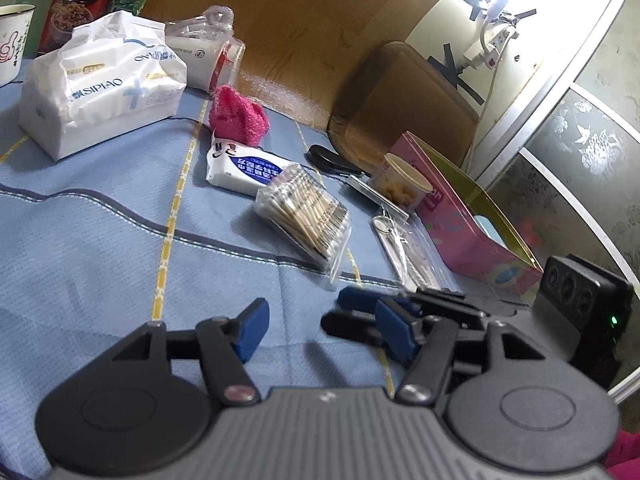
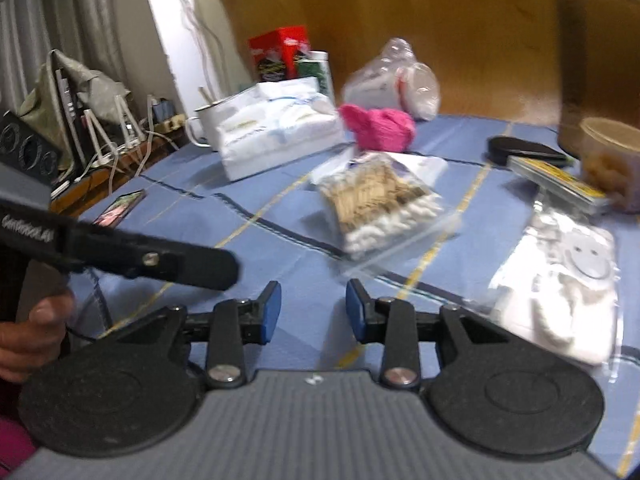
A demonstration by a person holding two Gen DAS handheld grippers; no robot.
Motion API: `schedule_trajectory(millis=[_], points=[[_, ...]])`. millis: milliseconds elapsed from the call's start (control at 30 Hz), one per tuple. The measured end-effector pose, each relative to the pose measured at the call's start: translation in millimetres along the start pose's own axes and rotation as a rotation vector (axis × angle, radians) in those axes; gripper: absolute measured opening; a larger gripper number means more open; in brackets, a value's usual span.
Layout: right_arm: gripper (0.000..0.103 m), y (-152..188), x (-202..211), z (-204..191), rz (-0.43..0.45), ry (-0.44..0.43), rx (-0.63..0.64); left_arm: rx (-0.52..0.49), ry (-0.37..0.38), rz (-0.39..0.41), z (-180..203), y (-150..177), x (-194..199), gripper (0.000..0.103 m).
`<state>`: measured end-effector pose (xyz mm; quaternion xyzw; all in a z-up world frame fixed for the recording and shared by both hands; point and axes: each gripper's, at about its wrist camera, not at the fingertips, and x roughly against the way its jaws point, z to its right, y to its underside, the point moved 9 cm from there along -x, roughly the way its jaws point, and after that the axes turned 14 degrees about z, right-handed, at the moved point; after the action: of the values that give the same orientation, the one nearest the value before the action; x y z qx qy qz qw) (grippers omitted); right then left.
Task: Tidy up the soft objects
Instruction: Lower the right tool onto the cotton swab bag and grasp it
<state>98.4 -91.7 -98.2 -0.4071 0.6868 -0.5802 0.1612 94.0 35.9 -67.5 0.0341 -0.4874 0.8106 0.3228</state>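
Observation:
A pink knitted item [image 1: 237, 116] lies on the blue cloth behind a small white tissue pack [image 1: 245, 169]. A bag of cotton swabs [image 1: 306, 216] lies in front of them. A large white tissue pack [image 1: 100, 80] stands at the far left. My left gripper [image 1: 320, 332] is open and empty over the cloth near the front. The right gripper's fingers [image 1: 360, 312] show beside it. In the right wrist view my right gripper [image 2: 314, 312] is open and empty; the swab bag [image 2: 376, 200], pink item [image 2: 378, 126] and a bag of white soft things [image 2: 560, 292] lie ahead.
A pink box [image 1: 468, 216] stands open at the right, with a snack cup [image 1: 404, 182] and a black case [image 1: 328, 158] beside it. A mug [image 2: 204, 126], red box [image 2: 280, 52] and clear bag [image 2: 392, 80] stand at the back. A phone [image 2: 120, 208] lies left.

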Motion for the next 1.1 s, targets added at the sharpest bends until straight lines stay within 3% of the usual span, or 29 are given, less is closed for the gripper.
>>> schedule_trajectory(millis=[100, 200, 600, 767, 1100], points=[[0.038, 6, 3, -19, -0.018, -0.067, 0.029, 0.008, -0.005, 0.0, -2, 0, 0, 0.06], [0.038, 8, 8, -26, -0.018, -0.075, 0.073, 0.016, -0.008, -0.003, -4, -1, -1, 0.06], [0.041, -24, 24, 35, 0.086, 0.095, -0.049, 0.009, 0.022, -0.013, 2, 0, -2, 0.06], [0.051, -29, 11, 40, 0.098, 0.099, -0.04, 0.014, 0.021, -0.019, 2, 0, -3, 0.06], [0.053, -21, -15, 45, 0.039, 0.053, -0.052, 0.02, 0.03, -0.035, 4, 1, -5, 0.062]])
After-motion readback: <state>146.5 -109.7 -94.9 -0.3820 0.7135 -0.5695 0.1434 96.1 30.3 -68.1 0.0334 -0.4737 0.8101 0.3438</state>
